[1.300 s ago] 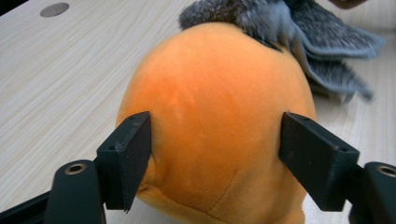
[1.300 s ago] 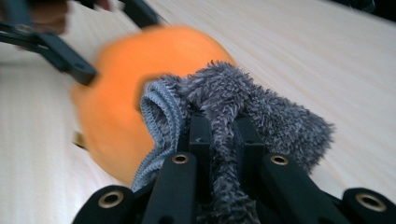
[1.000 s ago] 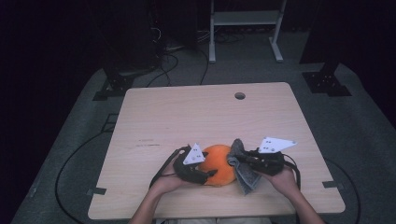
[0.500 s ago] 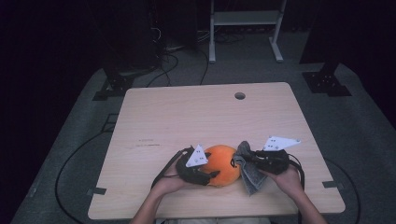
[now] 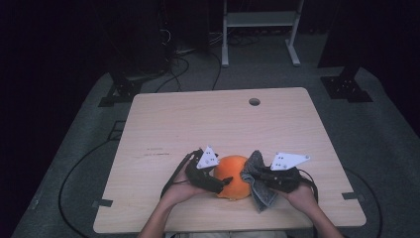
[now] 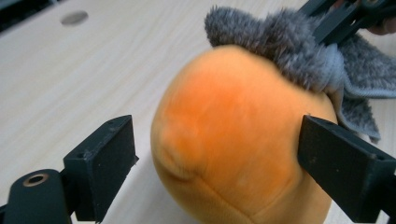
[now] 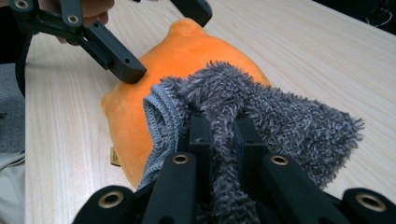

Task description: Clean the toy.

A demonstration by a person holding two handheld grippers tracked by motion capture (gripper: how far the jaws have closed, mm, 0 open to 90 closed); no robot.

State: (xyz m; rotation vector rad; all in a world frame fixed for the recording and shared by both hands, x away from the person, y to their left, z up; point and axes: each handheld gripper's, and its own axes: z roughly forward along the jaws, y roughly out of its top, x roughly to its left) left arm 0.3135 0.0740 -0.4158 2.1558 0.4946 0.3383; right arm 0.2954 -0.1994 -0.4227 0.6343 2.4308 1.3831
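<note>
On the tabletop [image 5: 163, 129], near its front edge, the left tongs [image 5: 221, 179] come in from the left at an orange plush toy [image 5: 234, 174]. Their jaws have just been opening and now stand spread to either side of the toy; in the left gripper view a gap shows between one jaw and the plush, while the other jaw sits close to it. The toy rests on the tabletop between the two hands. On its right, the right tongs [image 7: 219, 126] are pressed together, pinching a grey cloth [image 7: 280, 116] that lies against the toy's top and side.
</note>
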